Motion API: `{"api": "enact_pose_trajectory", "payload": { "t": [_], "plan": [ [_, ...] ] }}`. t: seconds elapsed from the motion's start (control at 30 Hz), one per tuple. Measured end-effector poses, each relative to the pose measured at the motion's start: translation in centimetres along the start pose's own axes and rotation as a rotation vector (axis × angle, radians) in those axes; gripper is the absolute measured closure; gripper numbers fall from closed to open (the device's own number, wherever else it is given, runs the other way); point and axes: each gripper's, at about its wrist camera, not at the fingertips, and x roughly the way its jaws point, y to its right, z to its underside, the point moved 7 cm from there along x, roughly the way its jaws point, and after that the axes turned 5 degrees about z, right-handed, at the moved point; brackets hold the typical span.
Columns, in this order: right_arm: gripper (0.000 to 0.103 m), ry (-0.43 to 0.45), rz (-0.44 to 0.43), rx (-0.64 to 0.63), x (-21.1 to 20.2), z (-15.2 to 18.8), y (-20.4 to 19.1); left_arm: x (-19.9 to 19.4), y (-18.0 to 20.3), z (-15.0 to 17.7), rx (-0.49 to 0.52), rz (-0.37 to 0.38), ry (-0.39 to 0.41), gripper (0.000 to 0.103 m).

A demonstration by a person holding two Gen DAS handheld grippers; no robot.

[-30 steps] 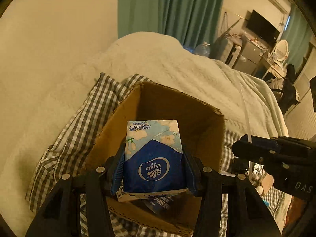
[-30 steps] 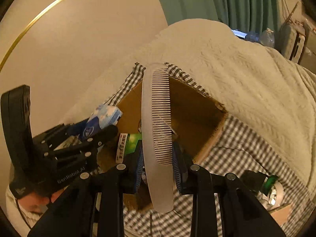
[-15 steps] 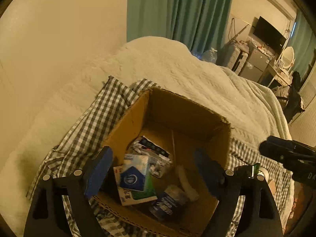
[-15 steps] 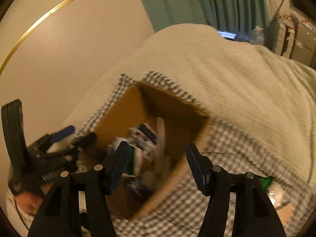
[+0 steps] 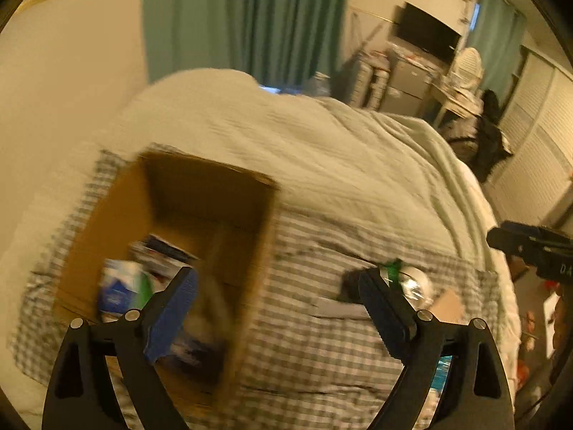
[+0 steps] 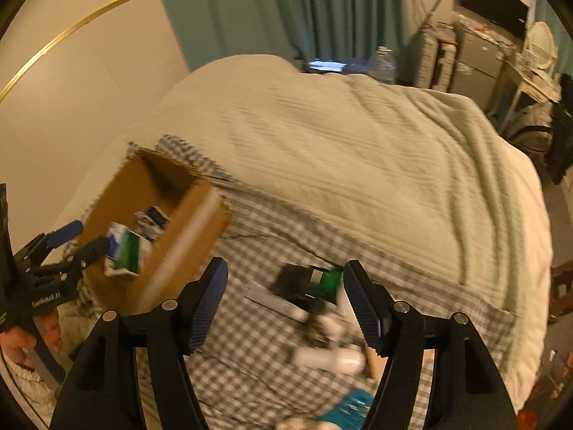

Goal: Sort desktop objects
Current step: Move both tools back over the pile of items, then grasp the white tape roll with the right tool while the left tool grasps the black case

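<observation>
An open cardboard box stands on a checked cloth on the bed. Inside lie a blue tissue pack and other small packets. My left gripper is open and empty, over the box's right wall; it also shows at the left edge of the right wrist view. My right gripper is open and empty above loose items on the cloth: a black-and-green packet and a white tube. Both views are blurred.
A cream blanket covers the bed beyond the cloth. A teal packet lies at the near edge. A wall is at the left, green curtains behind, furniture and a television at the far right.
The left gripper let go of the tissue pack and the right let go of the comb, both into the box. Both grippers opened and swung right, away from the box.
</observation>
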Motion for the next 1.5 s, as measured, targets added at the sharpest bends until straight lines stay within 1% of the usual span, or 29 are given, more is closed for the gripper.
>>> {"api": "enact_pose_trajectory", "payload": {
  "t": [0.1,0.13,0.23,0.33,0.4,0.47,0.57,0.63,0.7,0.77,0.87,0.93,0.97,1.07,1.2,1.27,1.33,1.4,1.43,1.47,1.5],
  "plan": [
    [0.036,-0.003,0.027,0.026,-0.8,1.6,3.5,2.3,3.5,1.4,0.021,0.025,-0.032,0.009],
    [0.036,-0.007,0.033,0.029,-0.9,2.0,4.2,3.0,4.1,1.8,0.030,0.022,-0.045,0.009],
    [0.036,-0.028,0.059,0.037,-0.8,3.5,6.9,6.1,6.6,3.3,0.076,-0.007,-0.117,0.009],
    [0.036,-0.063,0.085,0.027,0.2,5.2,8.9,8.3,8.3,4.1,0.106,-0.030,-0.152,0.009],
    [0.036,-0.091,0.100,0.024,1.1,6.1,10.1,10.0,9.3,4.2,0.120,-0.050,-0.195,0.009],
    [0.036,-0.121,0.107,0.019,2.5,6.8,11.0,11.5,10.3,4.0,0.109,-0.045,-0.219,0.009],
    [0.036,-0.153,0.105,0.001,4.4,7.2,11.3,13.8,10.5,4.1,0.084,-0.036,-0.261,0.009],
    [0.036,-0.185,0.087,0.007,5.9,7.2,10.9,15.4,10.2,4.1,0.062,-0.044,-0.267,0.009],
    [0.036,-0.200,0.068,0.008,7.2,7.4,10.2,17.3,10.0,4.6,0.039,-0.017,-0.286,0.009],
    [0.036,-0.234,0.063,-0.018,8.8,7.8,9.3,19.1,9.9,5.0,0.044,0.000,-0.303,0.009],
    [0.036,-0.268,0.071,-0.065,10.9,8.4,8.5,21.1,9.8,5.1,0.073,-0.013,-0.316,0.009],
    [0.036,-0.285,0.068,-0.082,12.0,8.7,8.3,22.3,9.7,5.2,0.069,0.012,-0.321,0.009],
    [0.036,-0.290,0.067,-0.084,12.6,8.8,8.2,22.9,9.7,5.4,0.066,0.038,-0.330,0.009],
    [0.036,-0.310,0.065,-0.083,14.0,9.0,8.3,24.2,9.3,5.9,0.052,0.059,-0.358,0.009],
    [0.036,-0.330,0.070,-0.084,15.7,8.8,8.4,25.4,8.9,6.6,0.008,0.126,-0.392,0.009],
    [0.036,-0.344,0.065,-0.080,16.7,8.7,8.2,25.6,9.0,6.9,0.010,0.148,-0.399,0.009],
    [0.037,-0.360,0.060,-0.081,17.4,8.8,8.0,25.8,8.9,7.1,0.029,0.150,-0.408,0.010],
    [0.043,-0.376,0.060,-0.081,18.0,8.9,7.8,25.6,8.9,7.0,0.040,0.166,-0.403,0.012],
    [0.047,-0.388,0.048,-0.081,18.4,9.1,7.6,25.5,8.9,7.0,0.043,0.173,-0.402,0.016],
    [0.063,-0.394,0.041,-0.082,18.6,9.1,7.5,25.3,8.9,6.9,0.046,0.181,-0.400,0.023],
    [0.073,-0.397,0.041,-0.082,18.7,9.2,7.4,25.0,9.0,6.8,0.044,0.194,-0.398,0.024]
  ]
}}
